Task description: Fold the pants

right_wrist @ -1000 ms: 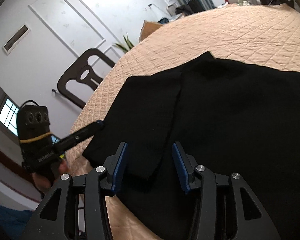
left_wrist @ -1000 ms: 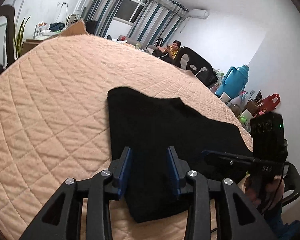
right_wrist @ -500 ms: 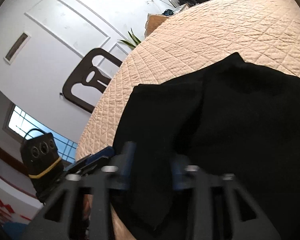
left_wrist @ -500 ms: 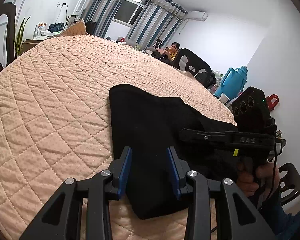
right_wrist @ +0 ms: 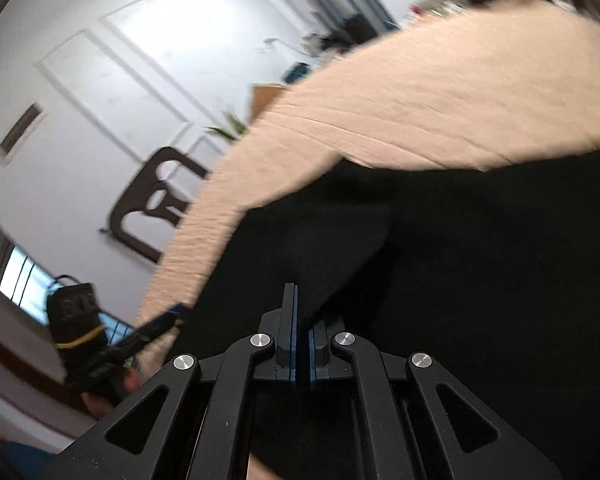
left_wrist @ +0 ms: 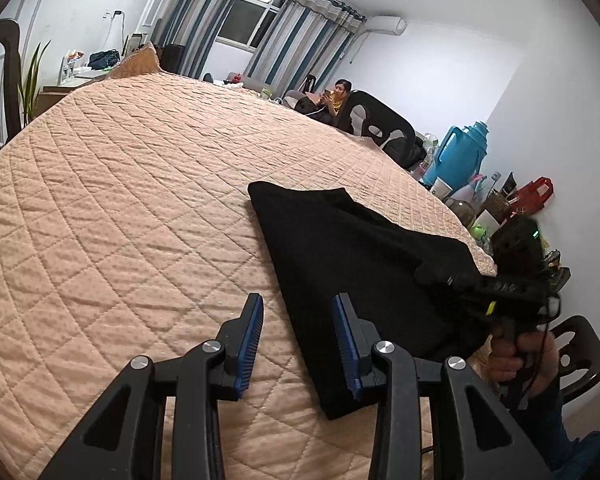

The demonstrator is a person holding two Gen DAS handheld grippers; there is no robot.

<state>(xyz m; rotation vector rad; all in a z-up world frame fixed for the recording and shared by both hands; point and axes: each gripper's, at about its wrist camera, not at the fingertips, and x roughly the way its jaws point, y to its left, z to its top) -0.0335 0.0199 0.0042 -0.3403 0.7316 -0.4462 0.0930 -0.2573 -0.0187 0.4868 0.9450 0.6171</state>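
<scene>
The black pants point(left_wrist: 340, 256) lie partly folded on the peach quilted cover point(left_wrist: 140, 184). My left gripper point(left_wrist: 298, 340) is open and empty, with the pants' near left edge between and just ahead of its blue pads. My right gripper point(right_wrist: 300, 320) is shut on a fold of the black pants point(right_wrist: 480, 260) and holds that edge lifted off the cover. In the left wrist view the right gripper point(left_wrist: 432, 270) sits at the pants' right side with the cloth draped up to it. The right wrist view is motion-blurred.
The quilted cover's edge point(left_wrist: 476, 244) runs close behind the pants on the right. Beyond it stand a blue jug point(left_wrist: 460, 152), a red bag point(left_wrist: 534, 194) and dark chairs point(left_wrist: 580, 352). A person point(left_wrist: 336, 98) sits at the far side. A chair point(right_wrist: 156, 200) stands by the white wall.
My right gripper has closed on the pants' edge and lifted it, moving fast. My left gripper has shifted left, so the pants' edge now lies between its pads.
</scene>
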